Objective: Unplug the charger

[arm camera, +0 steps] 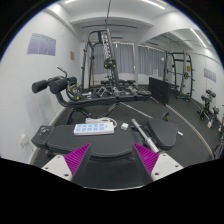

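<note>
A white power strip (93,128) lies flat on a round black padded seat (60,135), just ahead of my fingers. A small white charger (120,126) sits at the strip's right end; I cannot tell whether it is plugged in. A pale cable (141,131) runs from there across the seat toward my right finger. My gripper (110,153) hovers low at the seat's near edge. It is open and empty, with the magenta pads (78,158) wide apart and nothing between them.
This is a gym room. A cable weight machine (100,58) stands beyond the seat, with a padded bench arm (58,87) on the left. A black panel (160,92) and a rack (182,70) are on the right. The floor is dark.
</note>
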Demonstrator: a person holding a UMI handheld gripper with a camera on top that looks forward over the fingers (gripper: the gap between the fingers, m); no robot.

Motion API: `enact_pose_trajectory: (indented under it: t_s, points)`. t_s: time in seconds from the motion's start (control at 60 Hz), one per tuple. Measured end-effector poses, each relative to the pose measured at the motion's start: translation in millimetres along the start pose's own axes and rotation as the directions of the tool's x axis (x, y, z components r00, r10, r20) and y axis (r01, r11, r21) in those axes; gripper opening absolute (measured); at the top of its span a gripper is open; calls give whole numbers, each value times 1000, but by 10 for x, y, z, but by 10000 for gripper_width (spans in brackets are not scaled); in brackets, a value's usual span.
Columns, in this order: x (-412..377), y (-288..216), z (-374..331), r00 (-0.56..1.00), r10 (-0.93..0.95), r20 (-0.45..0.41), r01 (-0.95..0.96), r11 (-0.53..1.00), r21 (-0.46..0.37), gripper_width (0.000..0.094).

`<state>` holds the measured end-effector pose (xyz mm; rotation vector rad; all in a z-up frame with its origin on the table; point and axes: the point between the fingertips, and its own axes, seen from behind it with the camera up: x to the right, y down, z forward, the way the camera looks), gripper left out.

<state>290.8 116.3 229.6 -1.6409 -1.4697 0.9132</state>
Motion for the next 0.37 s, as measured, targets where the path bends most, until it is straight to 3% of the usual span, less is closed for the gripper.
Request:
enact_pose_trajectory:
  t_s: [0.367]
  points:
    - [-218,76,-394,998,-61,7,61,998,29,856]
